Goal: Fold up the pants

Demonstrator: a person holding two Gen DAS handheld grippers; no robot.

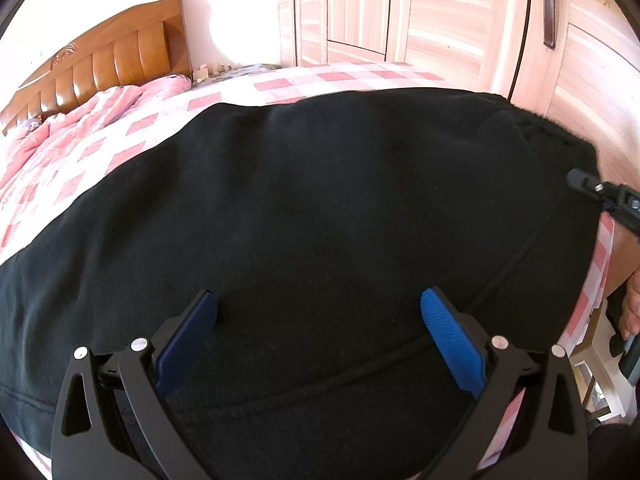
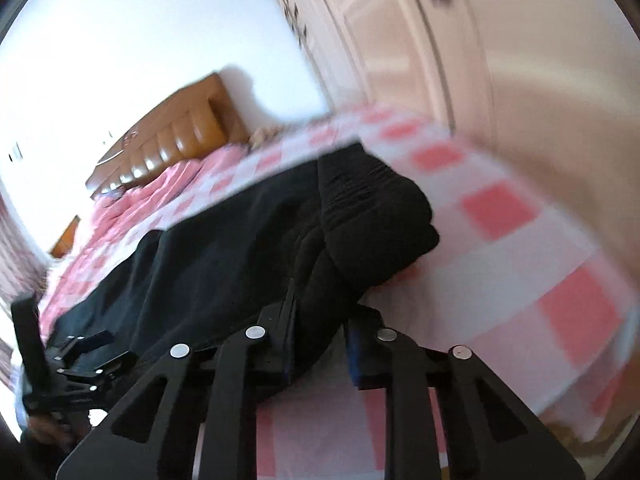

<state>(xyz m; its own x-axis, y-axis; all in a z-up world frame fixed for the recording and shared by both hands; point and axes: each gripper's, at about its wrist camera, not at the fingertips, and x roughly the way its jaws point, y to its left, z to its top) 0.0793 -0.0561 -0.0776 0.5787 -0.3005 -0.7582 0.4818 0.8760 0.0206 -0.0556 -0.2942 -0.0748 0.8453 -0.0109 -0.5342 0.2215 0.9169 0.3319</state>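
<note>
I hold the left tongs (image 1: 319, 312) angled down over the black pants (image 1: 320, 208), blue pads (image 1: 448, 340) spread wide with nothing between them; the cloth lies under them, and I cannot tell whether the tips touch it. The pants lie spread across the bed (image 1: 328, 78), on its pink-and-white checked cover, with the ribbed waistband (image 2: 372, 204) toward the bed's near corner.

My right tongs (image 2: 320, 320) point down at a shallower angle at the waistband end. Their jaws are drawn nearly together and a fold of the black cloth runs between them; the right wrist view is blurred, but the fabric appears pinched there and bunched up off the cover. In the left wrist view the right tongs' tip (image 1: 588, 184) enters from the right edge at the pants' side seam, with a hand (image 1: 632, 300) below it.

Around the work: a wooden headboard (image 1: 104, 68) and a crumpled pink quilt (image 1: 80, 120) at the far left, and a pale wooden wardrobe (image 1: 440, 12) close along the bed's far side. The left tongs' frame (image 2: 80, 368) shows at the lower left of the right wrist view, beside the pants' near edge
</note>
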